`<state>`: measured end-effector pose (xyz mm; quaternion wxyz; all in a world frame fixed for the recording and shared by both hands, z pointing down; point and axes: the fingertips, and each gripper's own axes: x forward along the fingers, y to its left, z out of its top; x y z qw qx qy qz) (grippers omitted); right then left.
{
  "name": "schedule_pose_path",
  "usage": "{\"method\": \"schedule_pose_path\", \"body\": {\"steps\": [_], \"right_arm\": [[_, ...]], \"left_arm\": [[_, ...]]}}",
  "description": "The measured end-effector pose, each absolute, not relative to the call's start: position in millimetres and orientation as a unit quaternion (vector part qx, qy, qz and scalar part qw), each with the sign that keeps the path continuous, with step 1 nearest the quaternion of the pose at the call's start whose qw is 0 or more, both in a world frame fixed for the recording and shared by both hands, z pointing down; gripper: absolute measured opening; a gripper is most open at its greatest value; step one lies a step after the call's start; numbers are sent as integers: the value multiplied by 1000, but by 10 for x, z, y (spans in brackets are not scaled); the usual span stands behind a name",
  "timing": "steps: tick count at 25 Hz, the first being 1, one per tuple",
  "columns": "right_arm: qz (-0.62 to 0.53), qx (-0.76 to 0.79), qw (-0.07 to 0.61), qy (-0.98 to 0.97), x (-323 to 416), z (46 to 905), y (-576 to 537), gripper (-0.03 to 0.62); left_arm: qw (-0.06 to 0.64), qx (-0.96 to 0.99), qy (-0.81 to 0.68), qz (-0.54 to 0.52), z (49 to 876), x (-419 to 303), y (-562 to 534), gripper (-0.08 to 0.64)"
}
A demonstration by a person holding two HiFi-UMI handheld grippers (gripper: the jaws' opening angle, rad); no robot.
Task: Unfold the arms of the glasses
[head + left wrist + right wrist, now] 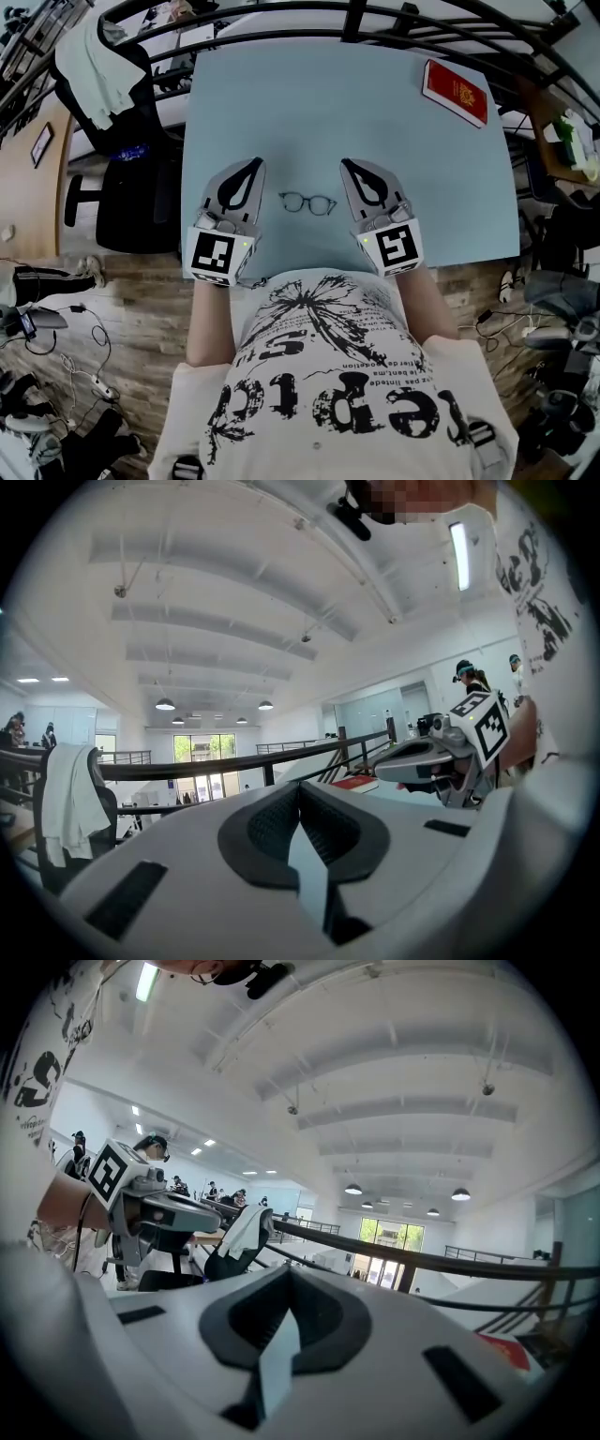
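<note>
Printed shirt [328, 375], lettering illegible; left gripper [254, 163], right gripper [346, 163] jaws pressed together, empty, flanking glasses [307, 202] on table [328, 103]

Bright, even daylight; ceiling lamps [353, 1189] glow; strong fisheye edges; near jaws soft.

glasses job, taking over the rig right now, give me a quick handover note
Left gripper: jaws shut, nothing between them, pointing level over the near part of the table, to the left of the glasses.
Right gripper: jaws shut, also empty, to the right of the glasses.
Glasses: flat on the table between the two grippers, touched by neither. No arms show sticking out, so they look folded.
Red book: far right corner, not part of the job.
Done: nothing yet.
Left: open the jaws, steady the frame with one gripper, swing out each arm with the other.
</note>
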<state>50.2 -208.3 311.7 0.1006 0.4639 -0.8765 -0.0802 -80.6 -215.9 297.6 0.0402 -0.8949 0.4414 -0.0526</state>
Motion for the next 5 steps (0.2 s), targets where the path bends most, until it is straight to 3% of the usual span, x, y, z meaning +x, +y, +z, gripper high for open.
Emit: {"method": "schedule_pose_path", "body": {"steps": [5], "right_arm": [[-73, 465, 98, -877, 553, 3141, -2154, 8]], "left_arm": [[37, -894, 443, -52, 2983, -775, -2240, 18]]}}
